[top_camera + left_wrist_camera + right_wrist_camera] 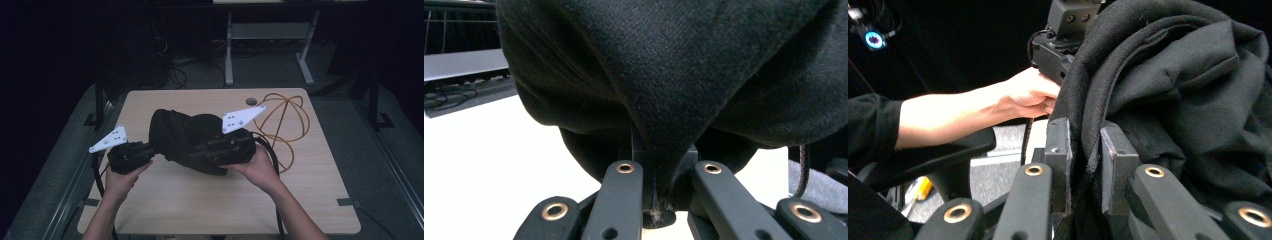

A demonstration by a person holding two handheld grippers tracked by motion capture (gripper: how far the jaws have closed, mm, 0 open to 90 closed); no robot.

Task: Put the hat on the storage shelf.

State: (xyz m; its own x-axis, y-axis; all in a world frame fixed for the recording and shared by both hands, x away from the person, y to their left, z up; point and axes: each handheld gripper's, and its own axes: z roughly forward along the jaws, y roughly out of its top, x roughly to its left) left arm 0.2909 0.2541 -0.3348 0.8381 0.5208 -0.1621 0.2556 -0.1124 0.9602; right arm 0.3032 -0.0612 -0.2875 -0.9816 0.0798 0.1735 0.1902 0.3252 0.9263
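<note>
High view first: we hold a bundled black garment [187, 140] over the middle of the desk [200, 200], with the left gripper [150, 148] at its left edge and the right gripper [197, 152] clamped into its front fold. An orange wire frame [285, 120] lies at the far right of the desk, well apart from the work.

In the left gripper view the fingers [624, 175] are closed on a pinch of the cloth, which fans upward from between them and hangs above the pale desk surface. In the right gripper view the fingers [1058, 150] are also closed, gripping a hem or fold of the same garment, with the other hand [1030, 92] and its gripper showing beyond the cloth.

We judge that the step in hand is the two-point pickup: both grips are made and the garment is partly lifted, still crumpled. Whether its lower folds touch the desk we cannot tell.

The next move, as we read it, calls for drawing the two grippers apart to spread the fabric, keeping both pinches firm so neither edge slips, and lifting enough for the folds to fall free.
</note>
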